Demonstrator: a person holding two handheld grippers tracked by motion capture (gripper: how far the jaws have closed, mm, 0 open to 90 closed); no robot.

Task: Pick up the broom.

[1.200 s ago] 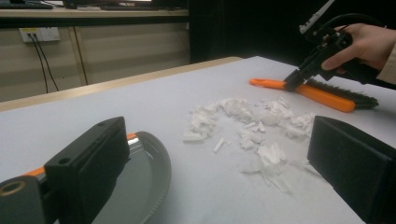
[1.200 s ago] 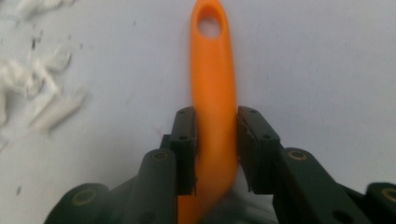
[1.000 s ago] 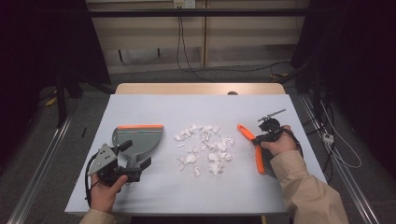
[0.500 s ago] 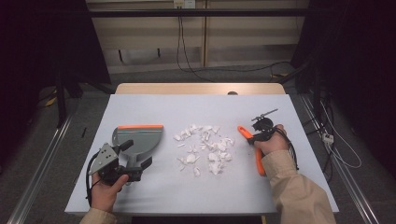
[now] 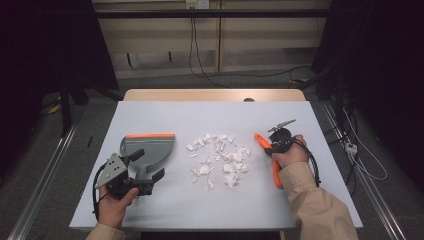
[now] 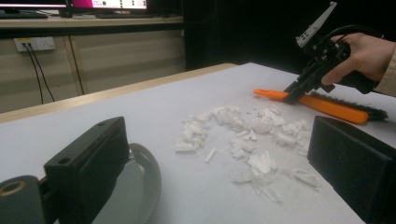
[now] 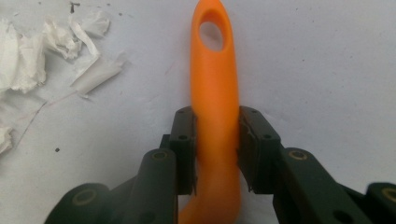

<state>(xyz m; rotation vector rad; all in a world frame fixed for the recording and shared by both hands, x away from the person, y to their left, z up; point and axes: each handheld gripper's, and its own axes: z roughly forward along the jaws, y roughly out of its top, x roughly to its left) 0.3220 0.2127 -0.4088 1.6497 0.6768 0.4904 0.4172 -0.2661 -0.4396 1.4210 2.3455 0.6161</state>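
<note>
At the white table point(image 5: 215, 210), my right gripper point(image 7: 215, 135) clamps the orange handle of a hand brush point(image 5: 274, 167), pads pressed on both sides of the handle just below its hanging hole; the jaws have just been closing on it. The brush lies flat on the table's right side, handle pointing toward the far end, its black bristles visible in the left gripper view point(image 6: 348, 100) on the edge away from the paper. Between my two hands, at the table's middle, sits a loose scatter of torn white paper scraps point(image 5: 220, 157), the nearest pieces close to the brush handle but not touching it. On the left lies a grey dustpan point(image 5: 150, 147) with an orange lip at its far edge; its tray holds no scraps that I can see. My left gripper point(image 5: 142, 172) rests at the dustpan's near end, jaws standing wide apart with the pan's curved grey rim point(image 6: 152, 177) beside one of them and nothing gripped between them.
</note>
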